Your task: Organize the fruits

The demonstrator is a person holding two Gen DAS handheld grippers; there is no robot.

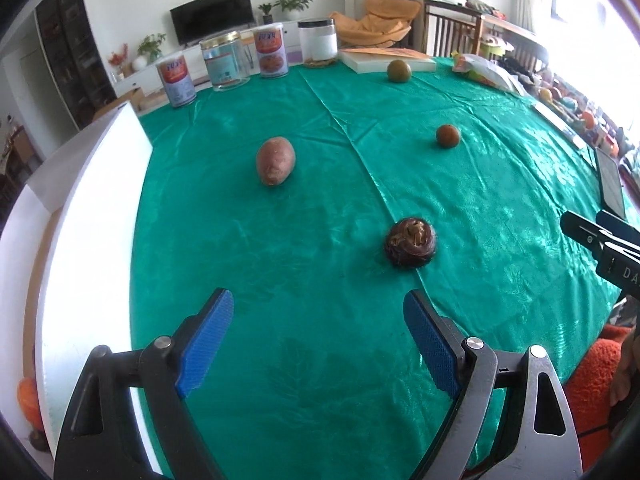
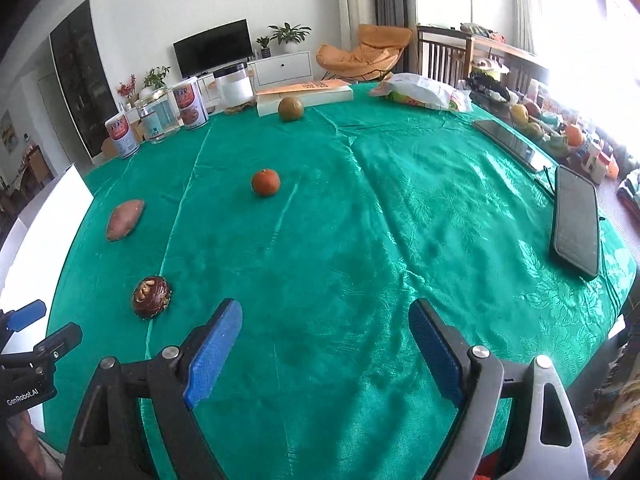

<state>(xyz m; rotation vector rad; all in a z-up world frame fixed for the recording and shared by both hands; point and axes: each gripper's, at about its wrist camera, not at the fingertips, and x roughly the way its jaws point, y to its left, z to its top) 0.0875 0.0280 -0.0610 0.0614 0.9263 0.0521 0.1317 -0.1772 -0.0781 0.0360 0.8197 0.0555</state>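
On the green tablecloth lie a dark brown water chestnut (image 1: 411, 247) (image 2: 151, 297), a reddish sweet potato (image 1: 275, 161) (image 2: 124, 219), a small orange (image 1: 448, 135) (image 2: 265, 182) and a greenish-brown orange (image 1: 399, 71) (image 2: 291, 109) at the far side. My left gripper (image 1: 318, 322) is open and empty, just short of the water chestnut. My right gripper (image 2: 325, 330) is open and empty over bare cloth, right of the water chestnut. A white box (image 1: 96, 216) (image 2: 44, 216) stands at the left edge, with an orange fruit (image 1: 29, 400) inside it.
Cans and jars (image 1: 224, 62) (image 2: 156, 120) stand along the far left edge. A flat white box (image 1: 386, 60) (image 2: 308, 94) and a plastic bag (image 2: 424, 96) lie at the back. A phone (image 2: 576, 224) and a tablet (image 2: 508, 142) lie at the right edge.
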